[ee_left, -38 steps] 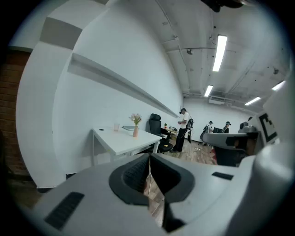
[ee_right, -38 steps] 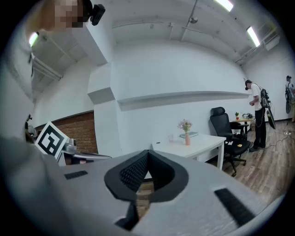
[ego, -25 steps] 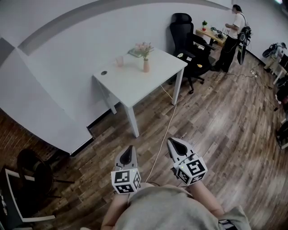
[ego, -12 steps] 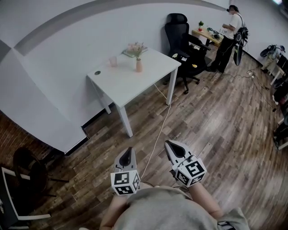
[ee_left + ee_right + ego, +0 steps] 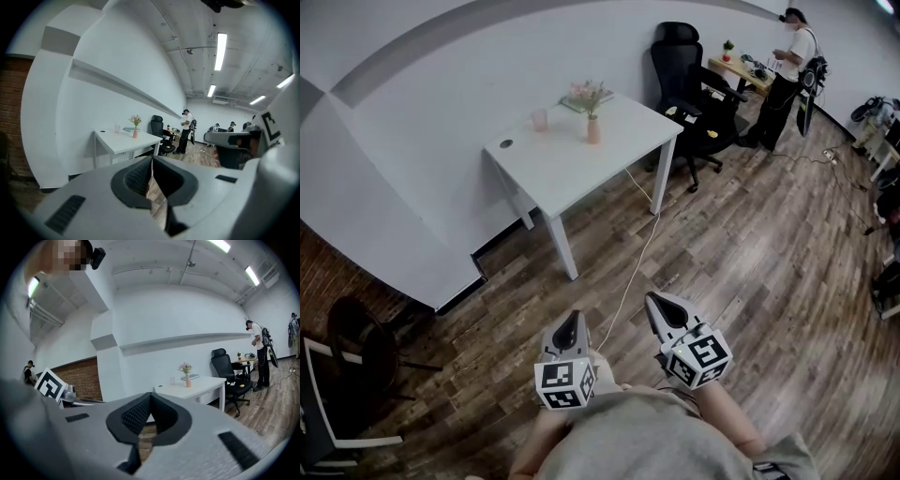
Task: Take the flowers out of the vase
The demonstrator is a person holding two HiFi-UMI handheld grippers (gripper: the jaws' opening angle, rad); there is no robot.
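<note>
A small pink vase (image 5: 593,130) with pale pink flowers (image 5: 589,95) stands upright on a white table (image 5: 572,173) across the room; the same vase (image 5: 135,133) and its flowers (image 5: 184,367) show small in both gripper views. My left gripper (image 5: 571,322) and right gripper (image 5: 656,301) are held low over the wooden floor close to the person's body, far from the table. Both are shut, tips meeting, with nothing between them.
A clear cup (image 5: 539,119) and a flat book (image 5: 578,103) share the table with the vase. A white cable (image 5: 630,272) runs from the table across the floor. A black office chair (image 5: 689,89) stands right of the table; a person (image 5: 789,66) stands at a far desk.
The table and vase sit slightly differently in the head view as the person's view shifts. Both grippers stay shut and empty, low near the body.
</note>
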